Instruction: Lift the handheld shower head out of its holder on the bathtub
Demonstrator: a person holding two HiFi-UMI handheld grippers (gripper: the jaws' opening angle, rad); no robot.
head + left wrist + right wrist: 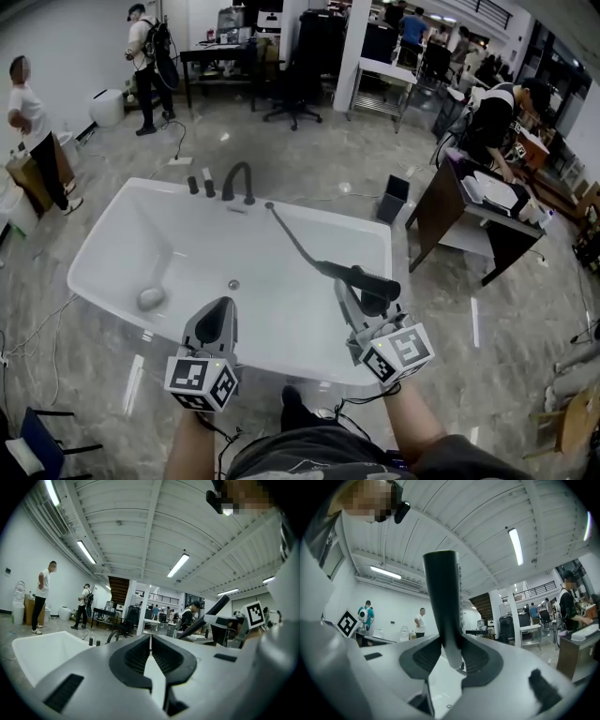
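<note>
The dark handheld shower head (364, 278) hangs over the white bathtub's (112, 225) near right part, with my right gripper (361, 302) shut on its handle. Its hose (295, 239) runs back to the far rim, close to the curved black faucet (239, 180). In the right gripper view the handle (443, 597) stands upright between the pads of the right gripper (451, 653). My left gripper (217, 317) is level over the tub's near rim, shut with nothing in it (150, 641). The left gripper view also catches the shower head (216, 608) at the right.
Two black knobs (200, 186) stand left of the faucet. A drain (233, 284) and a grey oval object (150, 298) lie in the tub. A grey bin (396, 199) and a desk (487, 211) with a person stand to the right; other people stand far left.
</note>
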